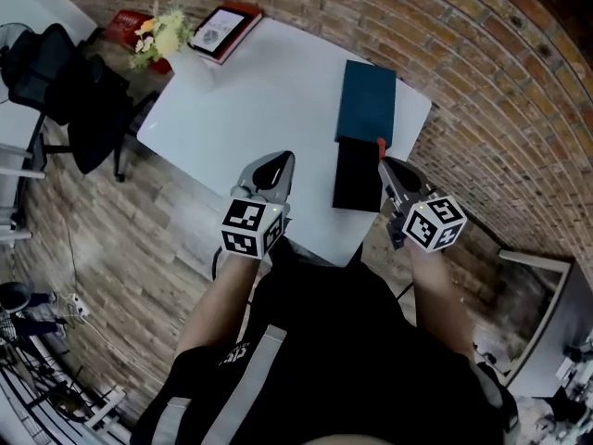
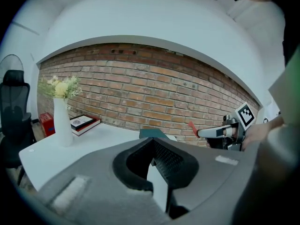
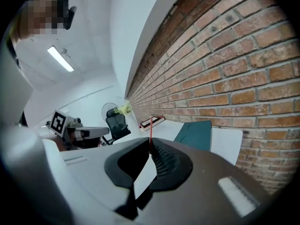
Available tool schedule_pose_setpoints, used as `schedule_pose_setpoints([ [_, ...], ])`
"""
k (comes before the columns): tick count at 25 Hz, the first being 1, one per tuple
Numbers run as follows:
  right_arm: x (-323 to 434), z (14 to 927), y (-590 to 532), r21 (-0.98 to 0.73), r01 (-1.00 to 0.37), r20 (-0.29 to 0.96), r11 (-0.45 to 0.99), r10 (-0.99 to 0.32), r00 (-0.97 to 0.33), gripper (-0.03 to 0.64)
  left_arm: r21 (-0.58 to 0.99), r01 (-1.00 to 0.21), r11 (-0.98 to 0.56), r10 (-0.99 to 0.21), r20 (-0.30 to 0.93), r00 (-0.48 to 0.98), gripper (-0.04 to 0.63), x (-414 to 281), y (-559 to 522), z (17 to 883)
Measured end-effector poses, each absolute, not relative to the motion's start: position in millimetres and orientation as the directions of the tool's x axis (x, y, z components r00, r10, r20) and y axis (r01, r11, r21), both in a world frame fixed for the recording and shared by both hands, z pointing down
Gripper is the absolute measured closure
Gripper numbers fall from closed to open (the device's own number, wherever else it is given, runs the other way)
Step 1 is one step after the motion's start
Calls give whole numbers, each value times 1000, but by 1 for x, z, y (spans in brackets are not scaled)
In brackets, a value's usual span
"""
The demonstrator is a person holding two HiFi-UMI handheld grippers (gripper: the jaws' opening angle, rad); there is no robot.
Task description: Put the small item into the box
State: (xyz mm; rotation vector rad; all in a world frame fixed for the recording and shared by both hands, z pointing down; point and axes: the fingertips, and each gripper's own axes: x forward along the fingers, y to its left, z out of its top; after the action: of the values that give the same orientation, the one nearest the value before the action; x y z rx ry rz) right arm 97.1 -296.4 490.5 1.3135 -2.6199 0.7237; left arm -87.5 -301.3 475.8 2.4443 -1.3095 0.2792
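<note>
On the white table (image 1: 250, 100) a black open box (image 1: 357, 176) lies near the front edge, with its teal lid (image 1: 367, 100) just behind it. My right gripper (image 1: 383, 160) is shut on a small, thin red item (image 1: 381, 146), held at the box's right edge. In the right gripper view the red item (image 3: 150, 142) sticks up from the closed tips, with the teal lid (image 3: 197, 135) beyond. My left gripper (image 1: 281, 158) hovers left of the box, shut and holding nothing. The left gripper view shows the right gripper (image 2: 206, 133) with the red item (image 2: 192, 126).
A white vase of flowers (image 1: 165, 37) and a red-edged book (image 1: 222, 31) stand at the table's far left corner. A black office chair (image 1: 65, 91) sits left of the table. A brick wall (image 1: 482, 82) runs close behind and to the right.
</note>
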Motion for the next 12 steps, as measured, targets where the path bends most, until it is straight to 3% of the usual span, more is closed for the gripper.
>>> schedule_pose_setpoints([
  [8,47,503,-269,-343,-859,367,381,-787,-495,600,257,-719,-646,-640,332,693,589,-120,-298,486],
  [12,60,513,-266,-331,-885,403,328,-799,-447,600,280,-676,-681,-595,326,735,589,-106,-301,488],
])
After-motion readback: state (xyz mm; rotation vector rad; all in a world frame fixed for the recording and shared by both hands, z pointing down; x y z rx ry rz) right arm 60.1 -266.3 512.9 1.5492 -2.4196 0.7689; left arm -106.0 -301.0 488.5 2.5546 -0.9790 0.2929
